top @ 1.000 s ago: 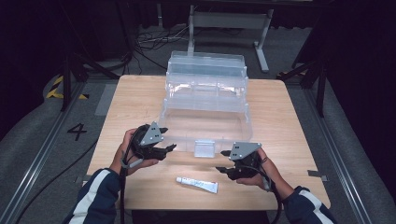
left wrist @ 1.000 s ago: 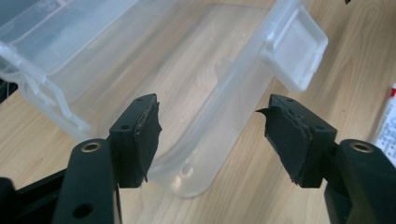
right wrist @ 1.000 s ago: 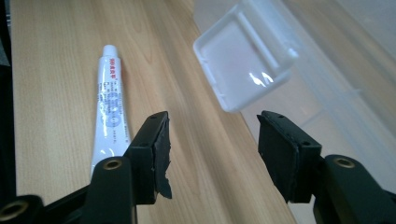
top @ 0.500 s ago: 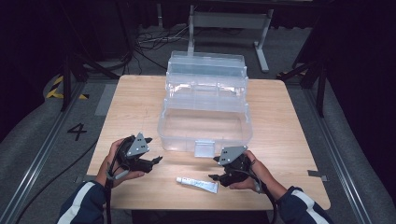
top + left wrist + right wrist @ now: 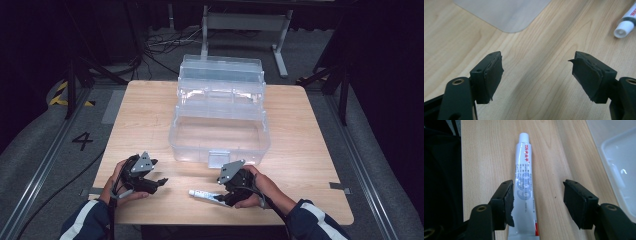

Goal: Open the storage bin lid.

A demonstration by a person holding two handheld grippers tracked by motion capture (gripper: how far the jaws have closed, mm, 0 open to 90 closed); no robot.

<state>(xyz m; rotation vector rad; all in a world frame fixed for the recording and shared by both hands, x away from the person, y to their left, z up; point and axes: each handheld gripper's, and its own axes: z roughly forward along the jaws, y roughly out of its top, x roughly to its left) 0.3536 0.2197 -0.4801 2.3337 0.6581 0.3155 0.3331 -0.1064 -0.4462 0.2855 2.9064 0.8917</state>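
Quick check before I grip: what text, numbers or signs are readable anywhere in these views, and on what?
"4": painted on the floor left of the table.
"999" in red, then characters too blurred to read: on the tube near its cap.
Large grey digits and fine print on the tube: blurred.
Clear box: none.

I'm seeing the table [image 5: 150, 115] lit from overhead in the high view, while the floor and room around it sink into near black. The clear box [image 5: 220, 125] throws pale glare and a faint shadow. My gripper views are bright and even, wood grain sharp; the tube [image 5: 524, 182] glints, its print slightly soft, and near edges blur.
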